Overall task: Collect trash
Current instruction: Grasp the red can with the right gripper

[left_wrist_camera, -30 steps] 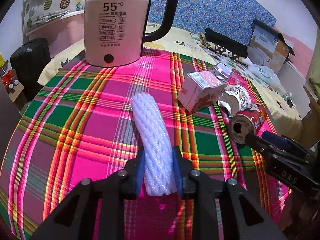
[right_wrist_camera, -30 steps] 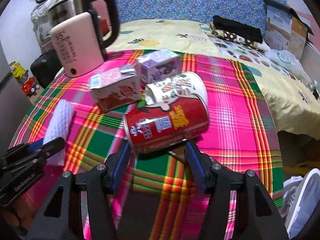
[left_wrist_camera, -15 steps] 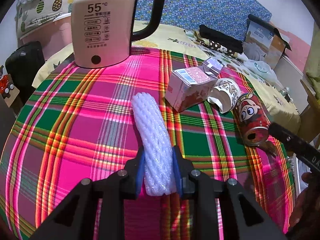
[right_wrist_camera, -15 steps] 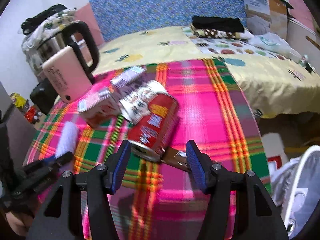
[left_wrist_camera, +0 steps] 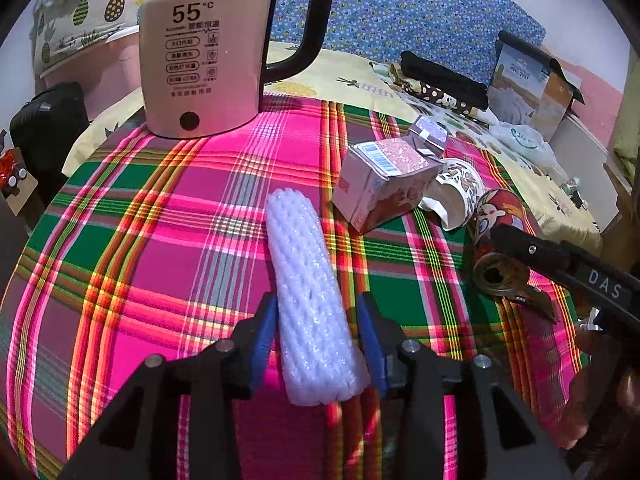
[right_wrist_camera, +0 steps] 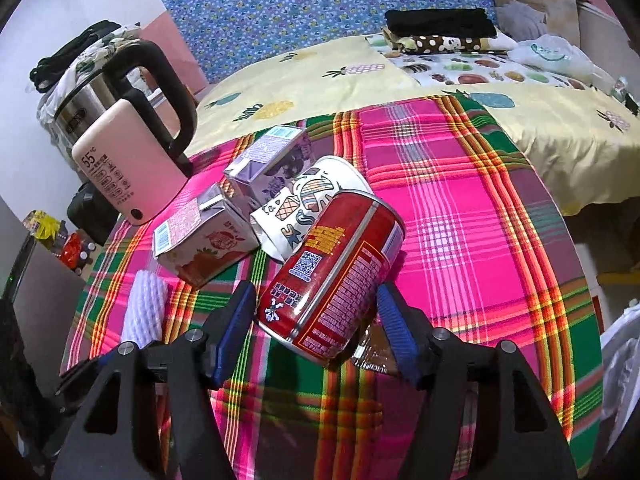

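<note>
The foam net [left_wrist_camera: 310, 300] is probably almost weightless, soft and springy. It should squash under the pads rather than slip, so a pinch across its near end, where it already lies, looks enough. The left gripper [left_wrist_camera: 318, 336] straddles that end, and its jaws are opening. A thin gap shows on each side, so the net lies loose between them on the cloth [left_wrist_camera: 160, 240].

The can [right_wrist_camera: 334, 276] looks like thin metal, light if empty, smooth and round. It would likely roll or dent if pinched near a rim, so mid-body, across its width, seems the safest hold. The right gripper [right_wrist_camera: 316, 332] brackets the can's near end with jaws opening and neither pad clearly pressing, so it reads as released.

Taking the kettle [left_wrist_camera: 204, 64] as landmark:
- The net lies in front of it, pointing from the kettle toward the left gripper. It is a white tube with a woven diamond pattern.
- The can lies on its side well to the kettle's right. It is red with a QR code, small print and a cartoon face, and its opened top faces the grippers.
- 2 cartons, 1 pink [left_wrist_camera: 384, 184] and 1 purple [right_wrist_camera: 272, 160], and a tipped paper cup [right_wrist_camera: 304, 204] huddle between kettle and can, the cup touching the can.
</note>
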The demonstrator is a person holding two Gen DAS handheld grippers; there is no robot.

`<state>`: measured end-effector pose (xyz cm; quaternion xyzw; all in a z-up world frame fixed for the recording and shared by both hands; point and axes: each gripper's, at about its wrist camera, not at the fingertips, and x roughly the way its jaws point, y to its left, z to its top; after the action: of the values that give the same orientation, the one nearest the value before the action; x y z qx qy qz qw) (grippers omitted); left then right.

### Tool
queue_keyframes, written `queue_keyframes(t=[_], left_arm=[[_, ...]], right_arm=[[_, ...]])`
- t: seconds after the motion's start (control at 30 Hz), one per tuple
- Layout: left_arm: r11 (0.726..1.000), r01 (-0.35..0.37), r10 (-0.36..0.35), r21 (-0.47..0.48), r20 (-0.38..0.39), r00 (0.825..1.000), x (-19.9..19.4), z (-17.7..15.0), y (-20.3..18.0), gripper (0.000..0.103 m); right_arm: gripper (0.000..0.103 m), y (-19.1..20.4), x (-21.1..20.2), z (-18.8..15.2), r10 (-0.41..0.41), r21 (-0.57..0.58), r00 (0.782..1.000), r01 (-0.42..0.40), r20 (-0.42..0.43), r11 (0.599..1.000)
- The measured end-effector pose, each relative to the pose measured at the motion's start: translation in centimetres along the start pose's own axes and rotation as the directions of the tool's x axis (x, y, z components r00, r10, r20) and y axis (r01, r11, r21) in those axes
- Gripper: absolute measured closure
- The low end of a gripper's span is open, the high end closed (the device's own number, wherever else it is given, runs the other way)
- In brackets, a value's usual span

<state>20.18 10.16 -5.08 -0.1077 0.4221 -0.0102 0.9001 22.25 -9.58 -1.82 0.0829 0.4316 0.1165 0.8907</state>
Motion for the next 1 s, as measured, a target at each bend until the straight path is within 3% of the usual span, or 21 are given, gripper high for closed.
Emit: queue_keyframes(t=[0.23,0.37,0.7,0.87,0.97,1.0], left_arm=[[1.000,0.013,-0.013,-0.010,0.002,1.000,-0.1,0.0,0.2,0.061],[1.000,0.018,-0.018,-0.008,-0.005,1.000,-0.4,-0.3,0.2,0.071],[0.995,0.068,-0.066,0.070,-0.021,0.998,-2.6,-3.6,-2.0,0.073],[0.989,0.101,-0.098,0.108,-0.038,0.995,-3.6,-4.9,-3.3,0.073],[0.992,0.093,-0.090,0.089,-0.038,0.995,-3.8,-5.0,-3.5,0.064],[0.993,0.089,-0.087,0.078,-0.034,0.996,-3.8,-4.9,-3.4,0.053]], right_arm=[[0.045,-0.4,-0.7,-0.3,-0.026,-0.021,1.000,0.026,-0.003,0.999],[0.047,-0.3,-1.5,-0.8,-0.017,-0.055,1.000,0.016,-0.015,0.998],[0.048,-1.1,-6.1,-5.4,0.034,-0.229,0.995,-0.054,-0.091,0.972],[0.048,-2.6,-7.3,-6.0,0.051,-0.182,0.993,-0.069,-0.103,0.981],[0.047,-2.8,-7.2,-5.9,0.068,-0.128,0.993,-0.080,-0.096,0.989],[0.047,-2.8,-7.1,-5.7,0.067,-0.118,0.994,-0.077,-0.086,0.990]])
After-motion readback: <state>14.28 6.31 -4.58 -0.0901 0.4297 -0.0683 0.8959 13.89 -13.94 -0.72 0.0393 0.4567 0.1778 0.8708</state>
